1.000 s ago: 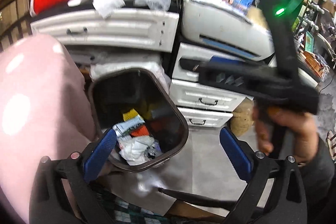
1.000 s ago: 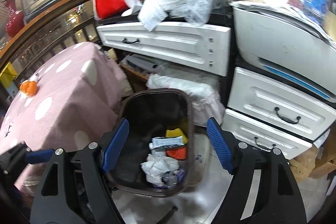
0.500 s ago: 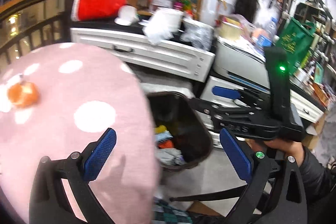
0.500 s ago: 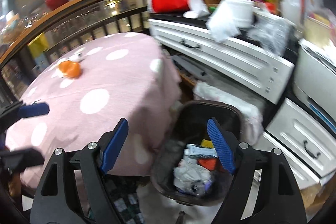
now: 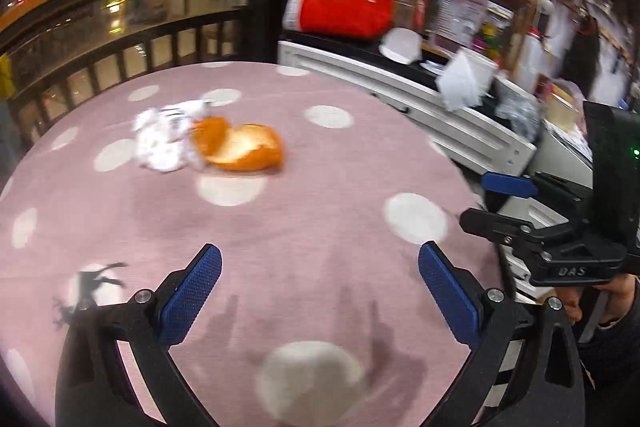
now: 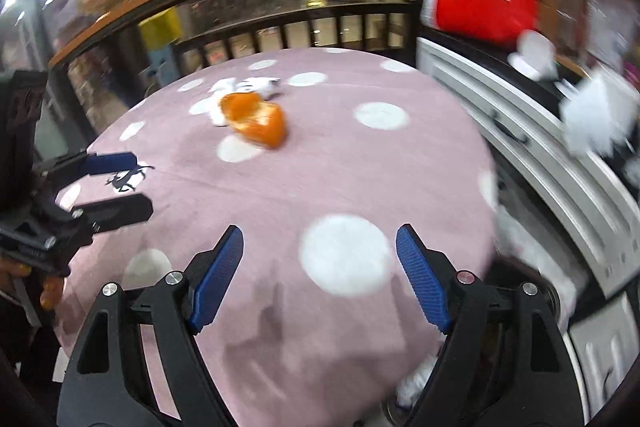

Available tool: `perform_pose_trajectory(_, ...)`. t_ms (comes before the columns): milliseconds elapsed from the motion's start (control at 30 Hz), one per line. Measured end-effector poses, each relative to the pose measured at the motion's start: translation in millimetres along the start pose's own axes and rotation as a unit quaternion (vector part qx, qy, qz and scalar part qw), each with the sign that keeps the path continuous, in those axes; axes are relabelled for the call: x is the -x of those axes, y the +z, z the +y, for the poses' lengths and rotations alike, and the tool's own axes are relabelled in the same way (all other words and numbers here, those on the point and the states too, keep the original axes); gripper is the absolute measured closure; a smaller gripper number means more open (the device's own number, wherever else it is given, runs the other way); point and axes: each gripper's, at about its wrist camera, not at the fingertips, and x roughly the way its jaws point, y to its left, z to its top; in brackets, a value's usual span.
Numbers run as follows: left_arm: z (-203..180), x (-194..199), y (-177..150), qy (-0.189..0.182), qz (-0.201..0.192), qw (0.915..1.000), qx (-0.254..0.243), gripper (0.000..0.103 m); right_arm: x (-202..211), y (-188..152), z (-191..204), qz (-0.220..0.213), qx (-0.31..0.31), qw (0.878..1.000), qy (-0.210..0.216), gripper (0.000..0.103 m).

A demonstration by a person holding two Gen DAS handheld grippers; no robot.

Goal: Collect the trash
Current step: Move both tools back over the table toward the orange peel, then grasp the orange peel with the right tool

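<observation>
Both views have swung from the bin up to the pink polka-dot counter (image 5: 320,227). Left tool (image 5: 320,291) and right tool (image 6: 320,275): spread, empty. Orange peel (image 5: 244,149) touching crumpled white paper (image 5: 162,139) lies ahead, uncollected.

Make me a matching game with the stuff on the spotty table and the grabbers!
Things:
1. orange peel
2. crumpled paper
3. red bag
4. left gripper

Places or states:
A. on the white cabinet beyond the table
B. open, holding nothing
C. on the pink cloth, right of the white trash
D. on the pink cloth, left of the orange trash

Pairs: 1-C, 2-D, 3-A, 4-B
</observation>
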Motion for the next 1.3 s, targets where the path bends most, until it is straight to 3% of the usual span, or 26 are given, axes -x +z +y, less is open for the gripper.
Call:
perform_pose_trajectory(233,70.5,9.9,5.0,0.052,-0.011,0.9975,0.047,0.006,-51.7,42.5,43.5,0.03,0.06,0.997,0.041,0.024)
perform_pose_trajectory(367,97.9,9.5,3.0,0.068,-0.007,0.9957,0.063,0.006,-88.0,61.6,57.1,0.05,0.081,0.995,0.043,0.024)
perform_pose_trajectory(667,128.5,-7.1,4.3,0.059,0.013,0.9945,0.085,0.006,-170.5,96.4,63.6,0.093,0.117,0.988,0.033,0.024)
perform_pose_trajectory(833,133.9,-14.4,7.3,0.054,0.019,0.995,0.082,0.006,-193.6,104.1,62.1,0.106,0.12,0.986,0.036,0.025)
perform_pose_trajectory(1100,138.7,-26.9,16.9,0.052,0.024,0.9952,0.079,0.006,-188.7,109.0,67.5,0.091,0.128,0.987,0.045,0.061)
perform_pose_trajectory(1200,141.6,-32.4,22.1,0.053,0.022,0.9952,0.079,0.006,-180.5,109.3,67.5,0.082,0.125,0.988,0.046,0.07)
perform_pose_trajectory(1300,146.7,-37.2,32.6,0.056,0.01,0.9949,0.083,0.006,-171.2,107.7,66.6,0.07,0.12,0.989,0.048,0.072)
